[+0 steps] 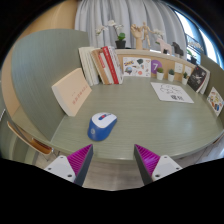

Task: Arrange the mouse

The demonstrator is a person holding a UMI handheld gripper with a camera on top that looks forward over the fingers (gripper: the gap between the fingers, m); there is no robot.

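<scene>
Gripper view: the tongs (118,162) stand wide apart, with a broad gap of bare bench between the two fingers. Each finger shows its magenta pad (80,160) on the inner face, and neither pad touches anything; the tongs hold nothing.

The mouse (102,125) lies on the pale green bench (150,118) just ahead of the fingers, apart from both of them. It sits nearer the left finger's line than the right, a little to the left of the middle of the gap. It has a blue body with a white patch on top and rests flat on the bench.

Beyond the mouse and to its left, a tan, flat booklet or folder (72,92) leans tilted, its lower edge on the bench. Farther back a row of upright books (100,65) stands with red and white spines. To the right of the books, a printed sheet of paper (172,92) lies flat on the bench, well apart from the mouse.

At the far edge a low shelf unit (150,67) holds small items too small to tell apart. A small potted plant (121,41) stands on top of it, and light curtains (100,22) hang behind.
</scene>
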